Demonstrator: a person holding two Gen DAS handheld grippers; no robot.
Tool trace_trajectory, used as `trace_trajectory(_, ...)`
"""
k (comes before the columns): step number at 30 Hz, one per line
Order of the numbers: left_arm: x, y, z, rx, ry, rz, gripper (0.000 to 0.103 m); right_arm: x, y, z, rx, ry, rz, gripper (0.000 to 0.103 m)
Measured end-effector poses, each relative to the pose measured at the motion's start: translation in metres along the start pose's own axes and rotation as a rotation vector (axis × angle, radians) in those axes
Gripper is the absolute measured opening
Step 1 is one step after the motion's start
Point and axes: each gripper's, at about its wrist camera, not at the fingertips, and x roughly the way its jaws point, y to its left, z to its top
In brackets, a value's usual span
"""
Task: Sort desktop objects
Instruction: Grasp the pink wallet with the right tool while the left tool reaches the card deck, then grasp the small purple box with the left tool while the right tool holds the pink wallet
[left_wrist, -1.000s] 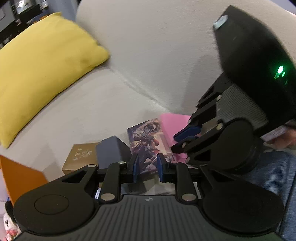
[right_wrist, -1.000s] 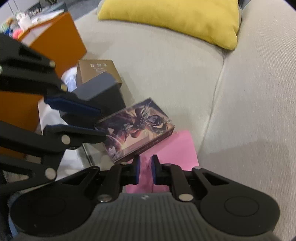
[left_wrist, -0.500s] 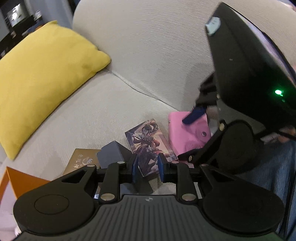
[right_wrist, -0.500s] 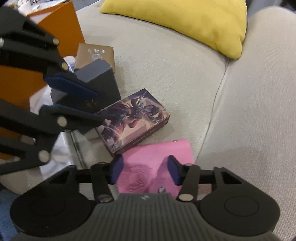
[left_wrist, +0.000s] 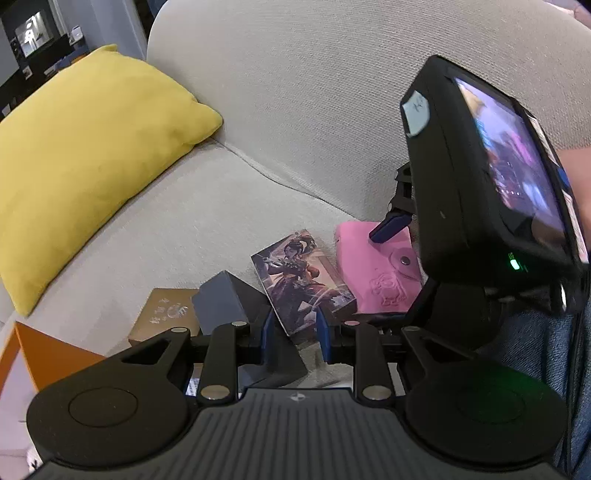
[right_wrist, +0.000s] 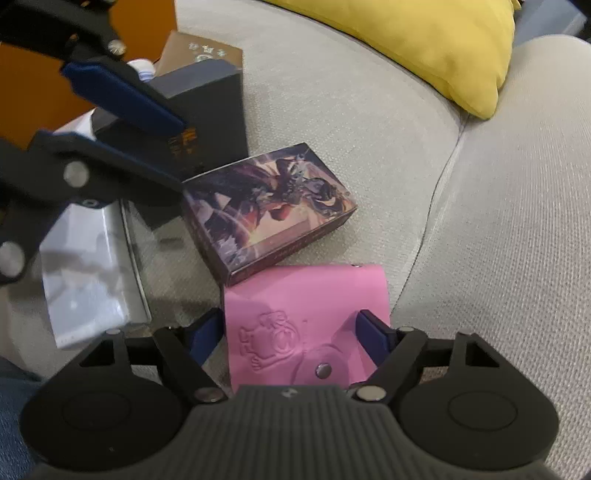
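On a sofa (right_wrist: 369, 122), the right gripper (right_wrist: 295, 332), jaws just spread wide, straddles the pink pouch (right_wrist: 306, 314) near the card box (right_wrist: 266, 206), while the left gripper (left_wrist: 293, 336) hangs part-open, empty; sorting looks barely begun.

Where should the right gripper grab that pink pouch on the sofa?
Across its two side edges, coming from above. The pink pouch lies flat on the sofa cushion, so only its thin edges offer purchase. The right gripper, jaws just opened, already straddles it; avoid the snap flap.
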Motion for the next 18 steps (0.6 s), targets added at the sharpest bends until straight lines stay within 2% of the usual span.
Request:
trace_trajectory(1,-0.002,0.000,-0.001,-0.001,0.000,0.003,0.029,-0.003,0.002,0.001,-0.014,-0.003,0.001,0.071)
trace_trajectory(3,-0.006,-0.001,-0.002,-0.001,-0.004,0.007,0.029,-0.007,0.000,0.006,-0.010,-0.012,0.006,0.057)
trace_trajectory(9,-0.022,0.002,-0.004,-0.020,-0.023,0.022,0.029,-0.041,-0.001,0.005,0.064,-0.056,0.020,0.029)
trace_trajectory(13,-0.026,-0.001,-0.003,-0.006,-0.015,0.039,0.029,-0.062,-0.018,0.005,0.139,-0.089,0.040,0.023)
trace_trajectory(16,-0.023,-0.005,-0.001,0.015,-0.002,0.047,0.029,-0.075,-0.048,-0.004,0.279,-0.100,0.095,0.020)
trace_trajectory(18,-0.019,-0.010,0.002,0.037,0.005,0.054,0.029,-0.087,-0.061,-0.009,0.355,-0.111,0.091,0.018)
